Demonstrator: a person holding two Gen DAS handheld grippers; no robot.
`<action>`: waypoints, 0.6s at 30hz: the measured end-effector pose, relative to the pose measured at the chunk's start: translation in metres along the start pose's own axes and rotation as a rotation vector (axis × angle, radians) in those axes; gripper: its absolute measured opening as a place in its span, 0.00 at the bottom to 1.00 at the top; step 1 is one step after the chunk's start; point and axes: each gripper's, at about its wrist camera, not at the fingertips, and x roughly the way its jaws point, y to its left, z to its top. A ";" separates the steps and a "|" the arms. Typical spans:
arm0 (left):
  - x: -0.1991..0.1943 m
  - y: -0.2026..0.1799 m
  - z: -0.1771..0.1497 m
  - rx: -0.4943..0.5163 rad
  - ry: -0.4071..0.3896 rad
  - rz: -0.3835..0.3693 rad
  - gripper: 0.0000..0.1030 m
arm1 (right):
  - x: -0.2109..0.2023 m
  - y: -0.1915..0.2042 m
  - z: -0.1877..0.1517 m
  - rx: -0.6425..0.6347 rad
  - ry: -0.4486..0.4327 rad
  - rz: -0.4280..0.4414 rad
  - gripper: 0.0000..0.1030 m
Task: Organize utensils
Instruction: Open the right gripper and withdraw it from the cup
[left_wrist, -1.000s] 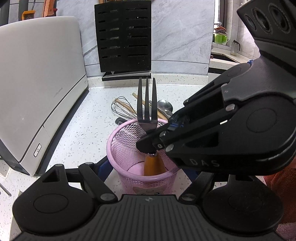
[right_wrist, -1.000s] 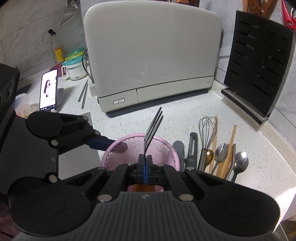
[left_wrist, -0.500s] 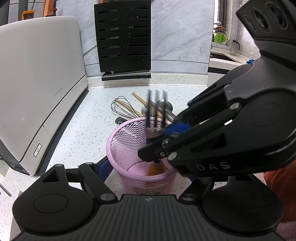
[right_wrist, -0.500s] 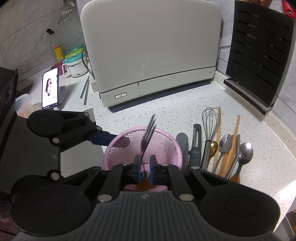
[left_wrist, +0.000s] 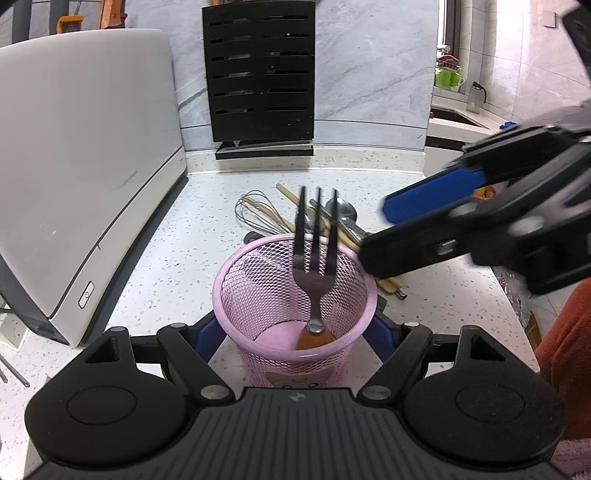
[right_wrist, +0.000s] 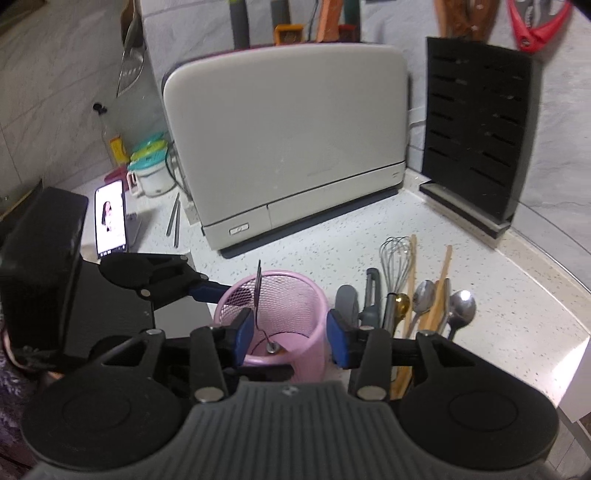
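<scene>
Releasing: fork (left_wrist: 314, 254) dropped upright in pink basket (left_wrist: 236, 269) clamped by left gripper (left_wrist: 295, 332); right gripper (right_wrist: 290, 334) opening, empty; next, fetching 1 utensil beyond its right finger.

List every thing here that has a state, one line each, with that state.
fork: standing tines-up in the cup, released
pink mesh cup: upright, clamped by the left gripper
left gripper: shut on the cup
right gripper: jaws opening, nothing gripped
phone: screen lit
whisk: lying on the counter
</scene>
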 end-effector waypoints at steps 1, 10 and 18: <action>0.000 0.001 0.000 -0.003 0.000 0.003 0.89 | -0.004 -0.002 -0.002 0.007 -0.010 -0.003 0.43; -0.002 0.011 -0.001 -0.027 0.001 0.026 0.89 | -0.009 -0.019 -0.026 0.062 0.021 -0.072 0.45; -0.002 0.015 0.000 -0.040 0.003 0.036 0.89 | 0.010 -0.032 -0.053 0.078 0.138 -0.136 0.45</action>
